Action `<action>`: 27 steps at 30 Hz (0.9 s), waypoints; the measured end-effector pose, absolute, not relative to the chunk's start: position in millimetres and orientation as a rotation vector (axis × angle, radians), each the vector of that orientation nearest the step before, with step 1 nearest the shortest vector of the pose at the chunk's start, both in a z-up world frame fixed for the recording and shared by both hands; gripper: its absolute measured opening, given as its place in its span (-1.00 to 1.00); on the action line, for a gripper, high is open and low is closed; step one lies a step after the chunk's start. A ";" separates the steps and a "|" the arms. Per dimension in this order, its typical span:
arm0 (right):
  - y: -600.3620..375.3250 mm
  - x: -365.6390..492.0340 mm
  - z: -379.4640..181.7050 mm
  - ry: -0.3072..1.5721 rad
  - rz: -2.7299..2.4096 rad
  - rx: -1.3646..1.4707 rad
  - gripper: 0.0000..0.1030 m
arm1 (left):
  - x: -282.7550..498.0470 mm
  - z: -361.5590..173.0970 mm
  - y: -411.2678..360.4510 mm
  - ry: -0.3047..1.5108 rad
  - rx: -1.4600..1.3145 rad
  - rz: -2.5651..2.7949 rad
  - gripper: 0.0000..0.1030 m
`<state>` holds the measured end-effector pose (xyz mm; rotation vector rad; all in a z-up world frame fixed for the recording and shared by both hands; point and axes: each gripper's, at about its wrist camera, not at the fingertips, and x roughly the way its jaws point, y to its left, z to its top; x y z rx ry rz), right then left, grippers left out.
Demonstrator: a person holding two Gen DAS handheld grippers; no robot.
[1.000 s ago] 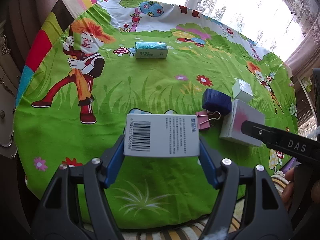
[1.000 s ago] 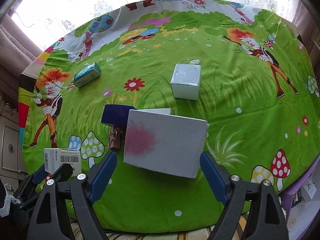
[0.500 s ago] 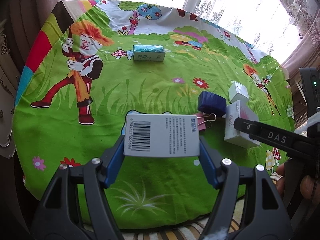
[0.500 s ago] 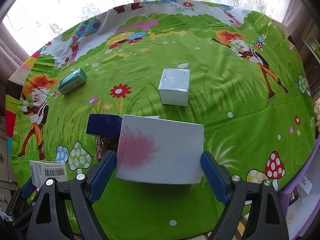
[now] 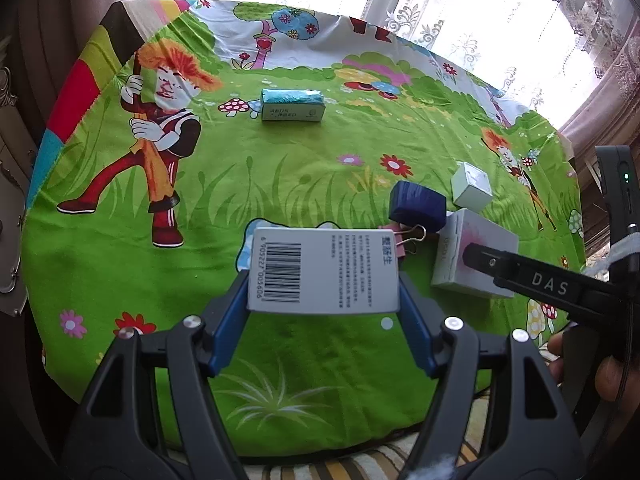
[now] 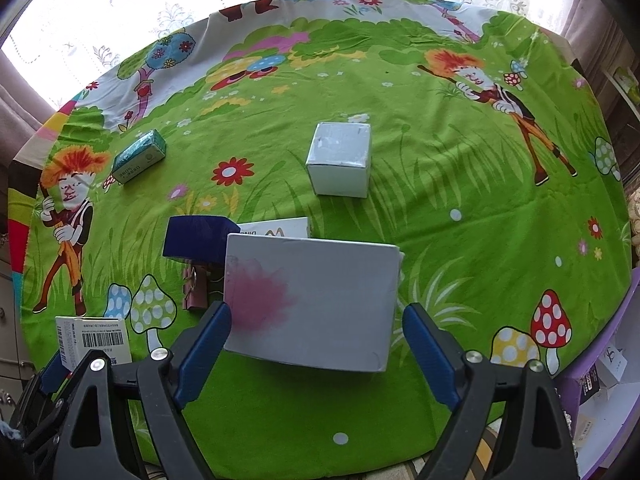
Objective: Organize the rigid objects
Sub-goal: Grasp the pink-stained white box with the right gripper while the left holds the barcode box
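Note:
My left gripper is shut on a white barcode box, held above the green cartoon cloth; the box also shows in the right wrist view. My right gripper is shut on a white box with a pink blotch, also visible in the left wrist view. On the cloth lie a dark blue box, a pink binder clip, a small white cube box, a teal box and a flat white box behind the held one.
The round table carries a green cartoon cloth; its front edge drops off just below both grippers. Curtained windows stand behind it. A purple shelf with small boxes is at the right, a cabinet at the left.
The right gripper with the pink-blotch box has drawn a little toward the table's near edge, uncovering the flat box behind it. The left gripper keeps holding the barcode box with little change.

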<state>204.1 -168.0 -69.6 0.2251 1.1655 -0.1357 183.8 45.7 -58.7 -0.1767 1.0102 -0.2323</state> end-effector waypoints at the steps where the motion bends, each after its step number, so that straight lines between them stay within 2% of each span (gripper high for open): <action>1: -166.3 204.4 -67.8 1.158 -0.132 0.218 0.76 | 184.1 -59.0 45.8 1.011 -0.178 -0.233 0.41; 10: -160.0 212.0 -77.7 1.170 -0.145 0.178 0.89 | 183.6 -59.6 41.9 1.015 -0.170 -0.242 0.41; 18: -162.2 215.4 -91.2 1.204 -0.114 0.175 0.85 | 180.4 -58.4 33.1 1.015 -0.142 -0.256 0.40; 27: -172.1 189.8 -65.2 1.138 -0.073 0.121 0.83 | 166.7 -40.9 16.3 0.990 -0.103 -0.279 0.40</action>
